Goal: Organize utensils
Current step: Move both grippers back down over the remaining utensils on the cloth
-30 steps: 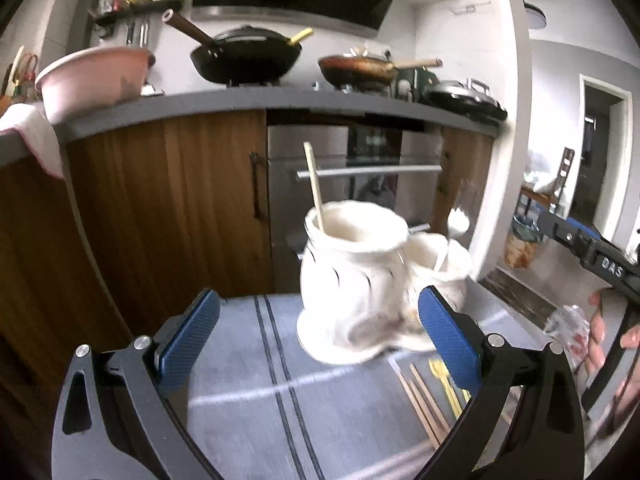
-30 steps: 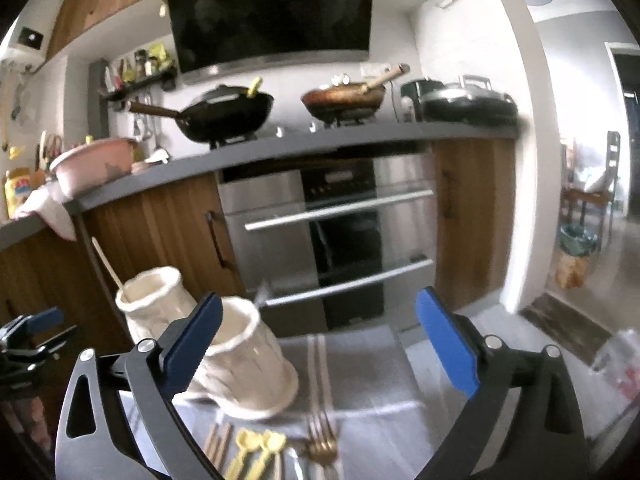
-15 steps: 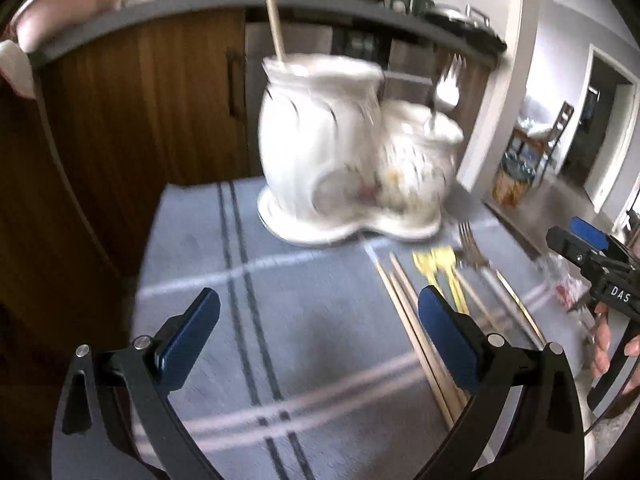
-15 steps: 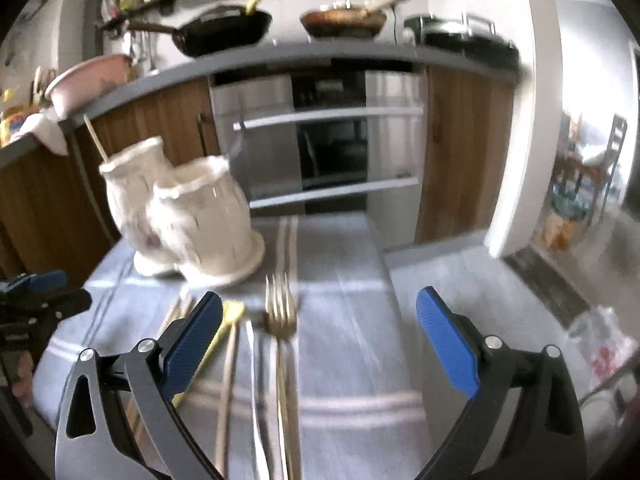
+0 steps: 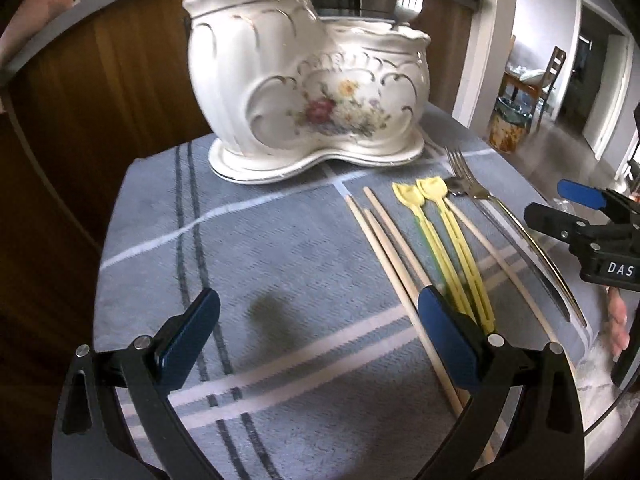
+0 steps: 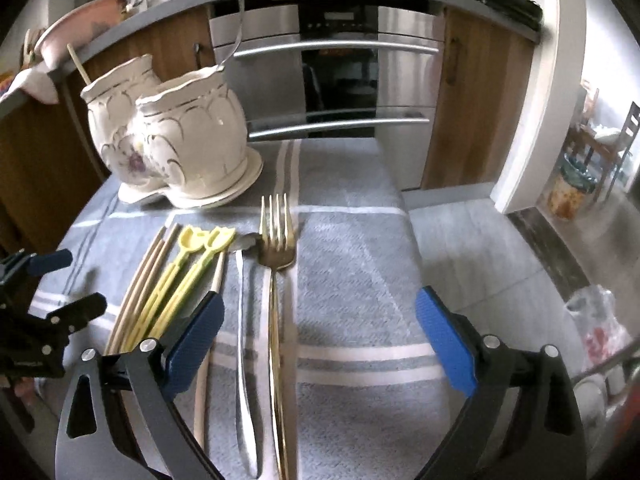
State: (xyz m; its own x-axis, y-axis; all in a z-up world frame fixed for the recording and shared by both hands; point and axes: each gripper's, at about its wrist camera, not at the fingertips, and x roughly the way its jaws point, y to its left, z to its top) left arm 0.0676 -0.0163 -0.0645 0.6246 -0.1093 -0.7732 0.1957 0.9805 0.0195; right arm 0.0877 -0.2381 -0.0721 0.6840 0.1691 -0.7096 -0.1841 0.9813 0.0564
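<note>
Lying flat: gold fork (image 6: pixel 275 248) on the striped cloth (image 6: pixel 352 272), in front of the white holder (image 6: pixel 188 136)
Feel: hard, thin, smooth, likely slippery; pinch the handle's middle
Neighbours: chopsticks (image 5: pixel 384 240) and yellow picks (image 5: pixel 444 236), light and stiff
Right gripper (image 6: pixel 318 340): wide apart, holding nothing, over the fork
Left gripper (image 5: pixel 318 332): wide apart, holding nothing

Bare grey striped cloth (image 5: pixel 280 264) lies open left of the row of wooden chopsticks (image 5: pixel 384 248), yellow plastic picks (image 5: pixel 444 236) and gold fork (image 6: pixel 276 248). The white floral ceramic double holder (image 5: pixel 312 92) blocks the far end.
</note>
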